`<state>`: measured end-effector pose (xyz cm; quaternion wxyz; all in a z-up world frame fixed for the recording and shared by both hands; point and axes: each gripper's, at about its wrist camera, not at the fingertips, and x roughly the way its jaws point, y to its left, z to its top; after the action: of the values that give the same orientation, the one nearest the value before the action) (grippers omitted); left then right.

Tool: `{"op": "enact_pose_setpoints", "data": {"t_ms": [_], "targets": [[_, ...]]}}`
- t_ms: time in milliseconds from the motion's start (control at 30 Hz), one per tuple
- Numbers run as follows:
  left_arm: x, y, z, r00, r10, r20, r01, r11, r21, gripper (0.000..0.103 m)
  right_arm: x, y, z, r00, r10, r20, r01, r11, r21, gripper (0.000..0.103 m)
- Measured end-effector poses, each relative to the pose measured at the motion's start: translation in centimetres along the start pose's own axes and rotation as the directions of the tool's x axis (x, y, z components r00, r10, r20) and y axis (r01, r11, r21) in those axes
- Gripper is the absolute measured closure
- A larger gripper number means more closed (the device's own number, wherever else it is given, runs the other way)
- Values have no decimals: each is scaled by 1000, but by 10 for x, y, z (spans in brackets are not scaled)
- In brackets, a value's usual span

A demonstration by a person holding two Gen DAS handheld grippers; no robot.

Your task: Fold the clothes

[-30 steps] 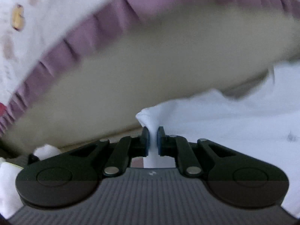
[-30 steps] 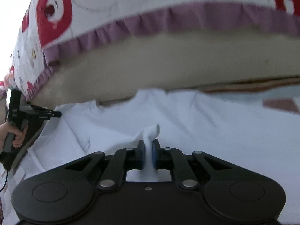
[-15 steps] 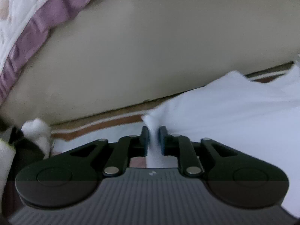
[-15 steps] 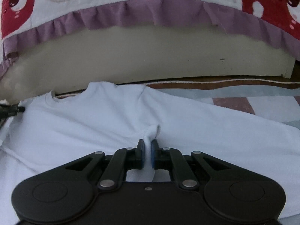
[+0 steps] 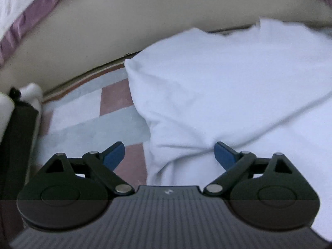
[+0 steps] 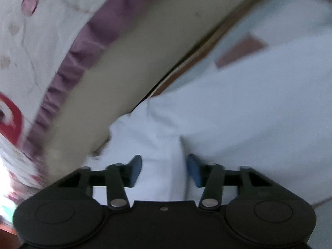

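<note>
A white T-shirt (image 5: 217, 95) lies on a checked mat beside a bed. In the left wrist view it fills the right half, with a folded edge running down the middle. My left gripper (image 5: 169, 155) is open, its blue pads wide apart, with shirt cloth lying loose between them. In the right wrist view the shirt (image 6: 238, 114) fills the lower right. My right gripper (image 6: 165, 171) is open too, with a ridge of white cloth between its pads, not pinched.
The beige bed side (image 5: 124, 25) with a purple frilled bedspread (image 6: 83, 47) rises close behind the shirt. The pink, grey and white checked mat (image 5: 93, 116) shows at left. A dark object (image 5: 16, 137) stands at the far left.
Both grippers were shut on pinches of the white shirt; both have opened and let the cloth go. The right wrist view has tilted toward the bed.
</note>
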<state>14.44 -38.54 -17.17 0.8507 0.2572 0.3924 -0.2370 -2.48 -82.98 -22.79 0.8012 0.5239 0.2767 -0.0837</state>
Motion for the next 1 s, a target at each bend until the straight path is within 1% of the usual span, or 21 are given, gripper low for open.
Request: {"op": "enact_pose_setpoints", "data": {"t_ms": [33,67,100,133,200,300,367,467,533,600,633,667,700,733,800,833,867,900,933,967,1000], "targets": [[1,-1,-4,1000,20,23,-20,1000,7,9,1,1,-1,1000,-3,3,3,1000,-13,48],[-2,4,-5,999,28,33,-28,1000,2,24,3,3,-3,1000,-12,10,13,999,-44,48],[-4,9,-5,998,37,44,-37,999,-2,73,4,8,-5,999,-27,23,29,995,-90,49],[-6,13,-5,998,45,54,-45,999,-8,94,6,13,-8,998,-42,38,47,989,-139,63],[-18,14,-5,995,83,62,-79,996,-50,92,13,31,-18,991,-110,72,127,941,-313,95],[-37,15,-5,988,138,70,-129,985,-114,92,13,59,-33,980,-133,149,191,841,-507,95],[-31,17,-11,992,122,20,-118,984,-135,92,12,65,-34,982,-119,149,180,829,-530,95],[-26,17,-18,993,116,-24,-118,982,-146,89,22,61,-33,970,-213,114,241,817,-524,96],[-28,14,-15,987,153,-42,-157,978,-134,81,27,62,-35,956,-273,108,286,786,-549,96],[-32,15,-12,979,190,-76,-201,963,-178,61,29,71,-42,942,-309,133,323,723,-610,93],[-37,17,-11,979,184,-90,-200,955,-217,58,30,73,-44,934,-325,146,341,696,-632,90],[-42,18,-10,978,178,-104,-199,946,-256,58,26,72,-44,929,-336,153,354,694,-627,88],[-47,20,-9,978,171,-117,-198,935,-293,54,22,70,-42,925,-345,158,366,697,-616,75],[-56,17,-7,984,147,-105,-173,933,-316,50,16,70,-37,909,-380,172,405,703,-584,70],[-75,4,-2,991,111,-70,-128,937,-326,41,5,69,-23,865,-461,198,493,708,-506,70],[-85,-7,3,994,99,-48,-109,943,-314,39,-8,71,-15,821,-531,210,562,689,-458,69],[-95,-24,10,997,80,-22,-83,957,-277,36,-35,71,-7,824,-520,224,564,719,-406,67],[-103,-40,18,998,55,4,-52,969,-239,35,-64,70,0,839,-489,241,545,760,-354,65],[-111,-59,26,999,24,33,-17,979,-202,35,-93,70,8,850,-457,260,521,799,-301,58],[-119,-81,37,998,-20,63,29,987,-160,34,-125,64,15,875,-399,275,465,851,-245,51],[-124,-102,48,995,-59,81,69,989,-128,33,-155,54,21,893,-345,291,407,893,-192,36]]}}
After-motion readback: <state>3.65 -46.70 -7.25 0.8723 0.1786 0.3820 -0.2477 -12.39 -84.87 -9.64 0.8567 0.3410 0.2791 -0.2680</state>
